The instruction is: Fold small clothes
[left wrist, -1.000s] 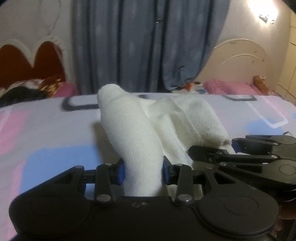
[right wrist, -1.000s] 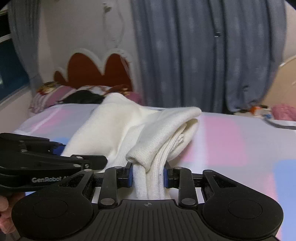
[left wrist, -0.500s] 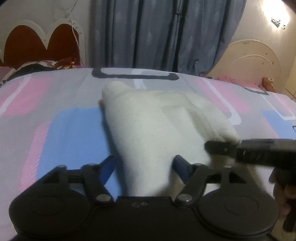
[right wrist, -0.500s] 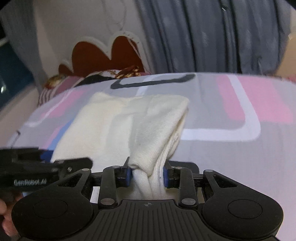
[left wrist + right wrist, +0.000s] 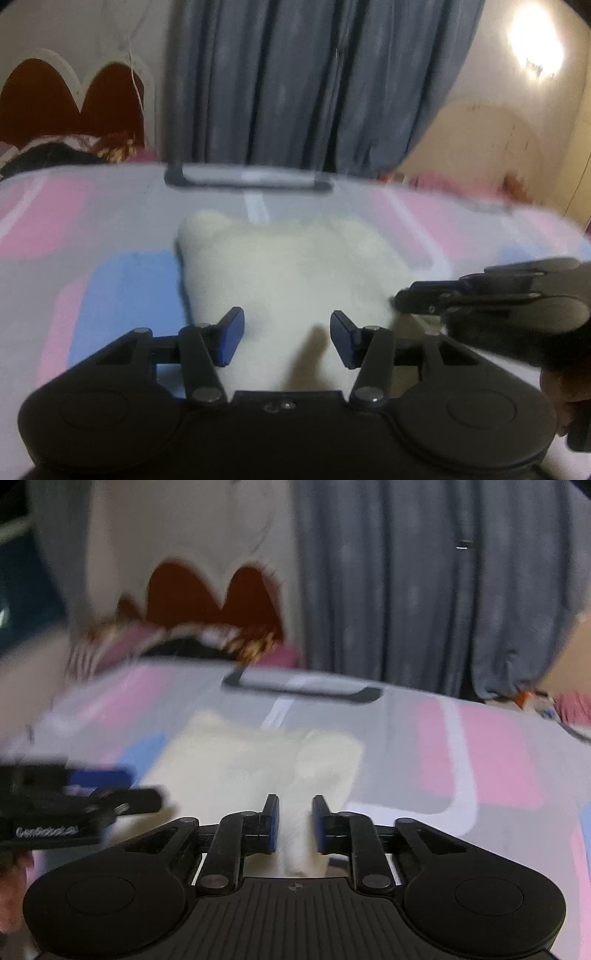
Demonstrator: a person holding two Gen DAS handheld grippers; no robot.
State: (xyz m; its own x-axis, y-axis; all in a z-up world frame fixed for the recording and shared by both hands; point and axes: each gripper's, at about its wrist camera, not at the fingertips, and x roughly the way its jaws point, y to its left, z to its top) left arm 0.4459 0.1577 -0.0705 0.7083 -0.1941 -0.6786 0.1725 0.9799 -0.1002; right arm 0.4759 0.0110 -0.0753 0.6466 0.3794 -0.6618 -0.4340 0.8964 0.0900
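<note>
Your left gripper (image 5: 286,334) is closing, pads wide apart and clear of the white garment (image 5: 295,273) lying mid-bed (image 5: 110,288). Your right gripper (image 5: 295,823) is narrowing on the garment's near fold, cloth between its pads.

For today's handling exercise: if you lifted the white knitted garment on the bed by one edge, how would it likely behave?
The white garment would probably droop and unfold, since it lies soft and slumped on the bedspread. It looks light for its size, being thin knit. It seems unlikely to slip: the right gripper, jaws closing, has a bunched fold between them.
</note>
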